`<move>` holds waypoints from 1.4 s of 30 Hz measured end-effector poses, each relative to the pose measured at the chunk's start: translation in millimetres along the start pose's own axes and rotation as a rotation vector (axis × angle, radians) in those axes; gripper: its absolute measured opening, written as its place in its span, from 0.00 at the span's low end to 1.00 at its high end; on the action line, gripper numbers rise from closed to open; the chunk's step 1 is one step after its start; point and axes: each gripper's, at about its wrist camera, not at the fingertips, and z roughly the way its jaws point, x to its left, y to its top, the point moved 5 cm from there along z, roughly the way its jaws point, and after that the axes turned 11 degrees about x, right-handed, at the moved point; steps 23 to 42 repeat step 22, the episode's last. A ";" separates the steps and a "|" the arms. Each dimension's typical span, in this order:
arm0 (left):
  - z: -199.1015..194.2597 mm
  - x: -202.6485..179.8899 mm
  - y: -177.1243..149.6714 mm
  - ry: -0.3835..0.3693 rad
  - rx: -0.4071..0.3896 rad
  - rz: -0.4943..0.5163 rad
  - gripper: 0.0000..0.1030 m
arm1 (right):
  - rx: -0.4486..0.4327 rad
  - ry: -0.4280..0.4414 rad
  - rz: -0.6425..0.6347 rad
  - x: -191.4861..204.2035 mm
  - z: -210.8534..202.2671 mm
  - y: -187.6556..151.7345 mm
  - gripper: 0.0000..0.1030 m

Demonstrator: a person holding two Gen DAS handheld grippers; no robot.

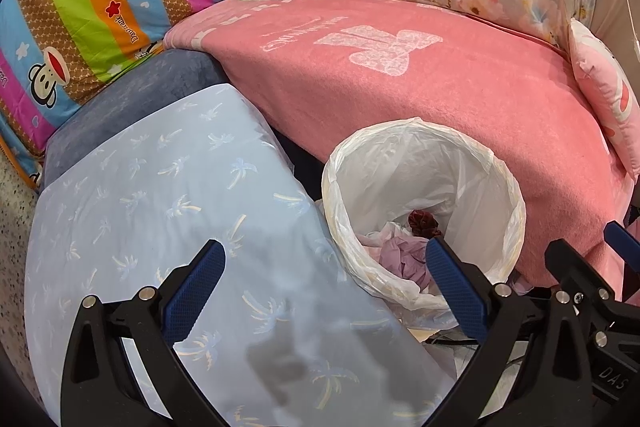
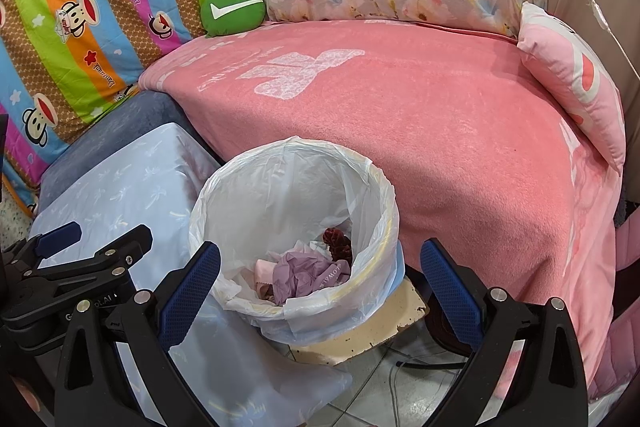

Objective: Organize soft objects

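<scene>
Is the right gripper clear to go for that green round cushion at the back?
Probably yes: right gripper is open and empty, and nothing lies on the pink blanket before the green cushion.

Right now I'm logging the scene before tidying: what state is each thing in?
Left hand-held gripper: open, holding nothing.
Right hand-held gripper: open, holding nothing.
Bin: upright, lined with a white bag, crumpled soft items at the bottom.
Green cushion: propped in the back corner.
Pink pillow: leaning at the right edge.
Pink blanket: spread flat.

Pink blanket (image 2: 420, 131) lies open — lined bin (image 2: 372, 183) and blue pillow (image 2: 132, 179) crowd its front.
</scene>
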 end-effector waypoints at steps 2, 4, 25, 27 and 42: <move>-0.2 -0.1 0.0 -0.002 0.000 -0.001 0.93 | 0.000 -0.001 0.000 -0.8 -0.4 -1.0 0.95; -0.2 -0.1 0.0 -0.003 0.001 -0.001 0.93 | 0.000 0.000 0.001 -0.4 -0.2 -0.3 0.95; -1.4 2.3 -4.0 -0.025 0.042 0.019 0.93 | -0.008 -0.004 0.000 0.0 -4.4 -0.8 0.95; -1.4 2.3 -4.0 -0.025 0.042 0.019 0.93 | -0.008 -0.004 0.000 0.0 -4.4 -0.8 0.95; -1.4 2.3 -4.0 -0.025 0.042 0.019 0.93 | -0.008 -0.004 0.000 0.0 -4.4 -0.8 0.95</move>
